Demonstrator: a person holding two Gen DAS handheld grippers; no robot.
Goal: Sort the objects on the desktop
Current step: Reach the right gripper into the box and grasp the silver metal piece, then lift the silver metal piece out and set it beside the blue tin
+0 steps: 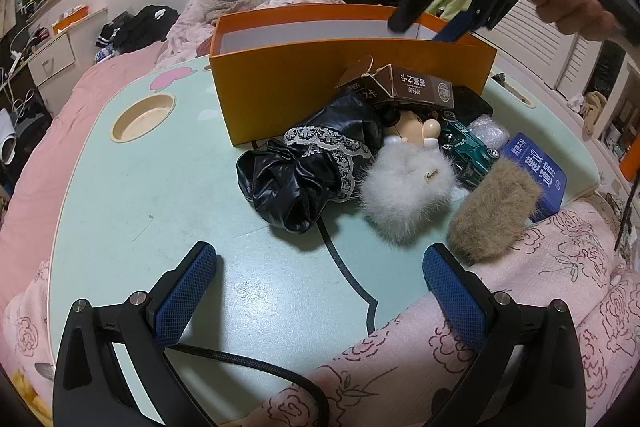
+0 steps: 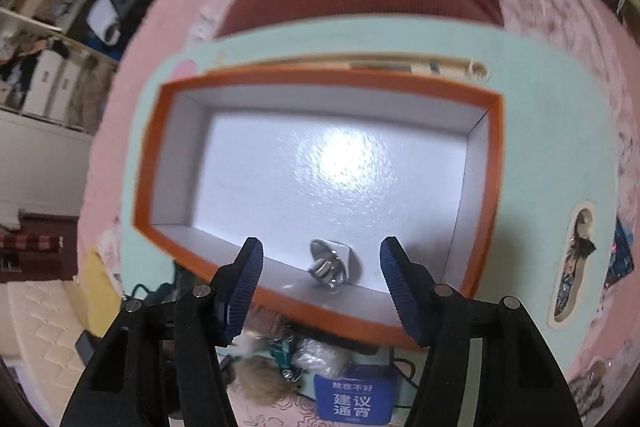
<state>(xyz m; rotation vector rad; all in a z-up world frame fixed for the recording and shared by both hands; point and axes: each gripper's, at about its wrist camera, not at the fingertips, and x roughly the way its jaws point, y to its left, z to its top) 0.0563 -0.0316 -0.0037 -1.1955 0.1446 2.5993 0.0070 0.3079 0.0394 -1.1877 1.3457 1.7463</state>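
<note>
An orange box point(image 1: 280, 95) with a white inside stands on the mint-green table point(image 1: 140, 207). In front of it lies a pile: a brown carton point(image 1: 416, 89), a black lace-trimmed bag point(image 1: 304, 167), a doll in white fur point(image 1: 404, 187), a green toy car point(image 1: 468, 147), a blue tin point(image 1: 536, 171) and a brown fur piece point(image 1: 492, 211). My left gripper point(image 1: 320, 251) is open, low over the table before the pile. A hand holds my right gripper point(image 1: 422, 27) above the box. Its fingers are apart with nothing between them point(image 2: 322, 247). Below, a shiny metal piece point(image 2: 330, 265) lies inside the box point(image 2: 316, 77).
A round cup hole point(image 1: 144, 117) sits in the table at the left. A pink floral quilt point(image 1: 560, 267) covers the near right edge. A black cable point(image 1: 248, 359) runs under my left gripper. Bedding and clothes lie behind the box.
</note>
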